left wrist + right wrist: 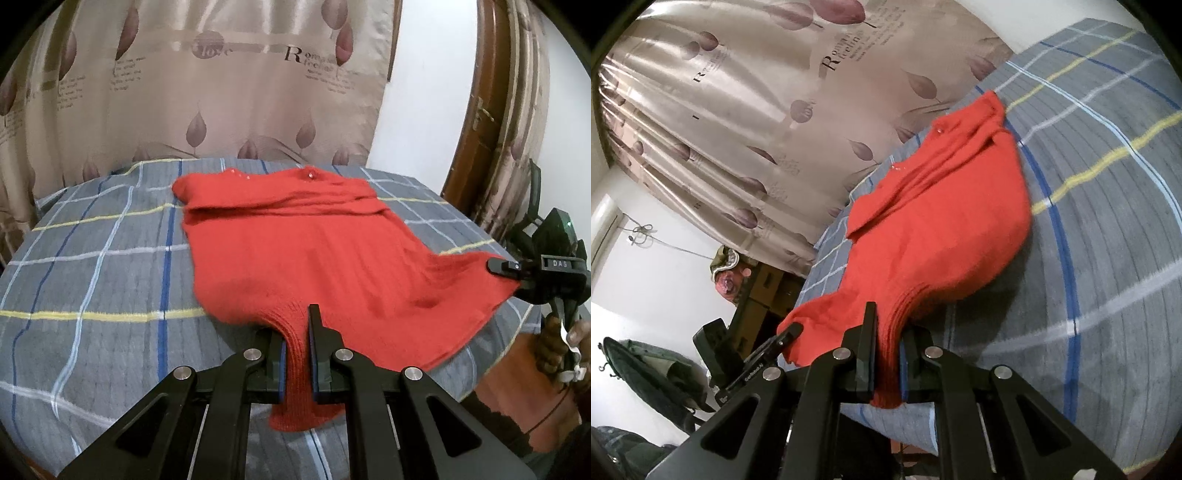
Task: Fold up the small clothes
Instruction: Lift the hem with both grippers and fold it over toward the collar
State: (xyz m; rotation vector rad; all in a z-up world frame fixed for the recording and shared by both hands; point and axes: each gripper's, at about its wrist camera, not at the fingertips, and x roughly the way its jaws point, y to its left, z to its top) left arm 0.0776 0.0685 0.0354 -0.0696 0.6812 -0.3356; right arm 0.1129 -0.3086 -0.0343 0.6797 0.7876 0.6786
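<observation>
Right gripper (888,338): black jaws clamped tight on the red knitted garment's (942,229) ribbed hem.
Left gripper (792,332): pinching the garment's other near corner.
Surface: grey checked bedsheet (1108,221), garment's far part resting on it.
Behind: beige leaf-print curtain (738,110).

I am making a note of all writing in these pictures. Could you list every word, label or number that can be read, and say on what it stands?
"DAS": small plate on the right gripper body.
"R": large letter on the curtain, opening a word like "Romantic"; the rest is blurred.
"love": curtain, faint, uncertain.
Small print on the curtain: too blurred to read.
White lettering on the left gripper body: too small to read.
</observation>
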